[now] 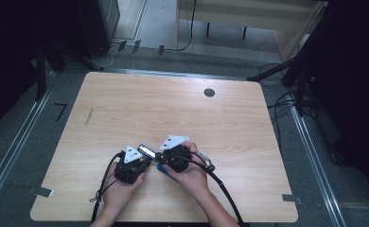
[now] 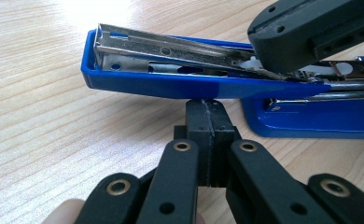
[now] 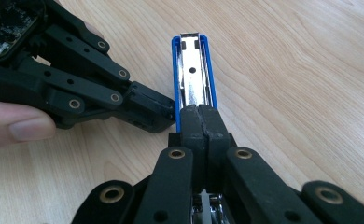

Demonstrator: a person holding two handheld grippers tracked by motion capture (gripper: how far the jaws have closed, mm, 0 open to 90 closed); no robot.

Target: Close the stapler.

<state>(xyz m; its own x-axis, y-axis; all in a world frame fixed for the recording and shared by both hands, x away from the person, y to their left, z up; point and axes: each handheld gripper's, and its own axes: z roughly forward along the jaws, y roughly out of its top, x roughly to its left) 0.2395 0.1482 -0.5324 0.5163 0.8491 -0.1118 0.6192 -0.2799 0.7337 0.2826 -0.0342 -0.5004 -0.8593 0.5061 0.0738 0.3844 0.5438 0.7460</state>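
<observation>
At the near edge of the wooden surface, a person's two forearms came in from the bottom of the high view, each hand wrapped around a black tool. The left tool and the right tool met close together a little in from that edge, with their cables trailing back toward the person.

Between them lay a blue stapler, opened up, its metal staple channel facing upward. In the left gripper view the left tool had its jaws pressed flat together, nothing between them, and their closed tips touched the underside of the stapler along the raised blue arm. The stapler's blue base rested on the surface just to the right of those tips. The right tool came in from the upper right and sat on top of the metal channel.

In the right gripper view the right tool was likewise closed, jaws together with nothing gripped, its tips resting on the silver channel of the stapler, which pointed away from the camera. The left tool reached in from the left, its tip against the blue side of the arm.

Farther off, the surface lay bare wood, with a small dark round grommet near its far edge.
</observation>
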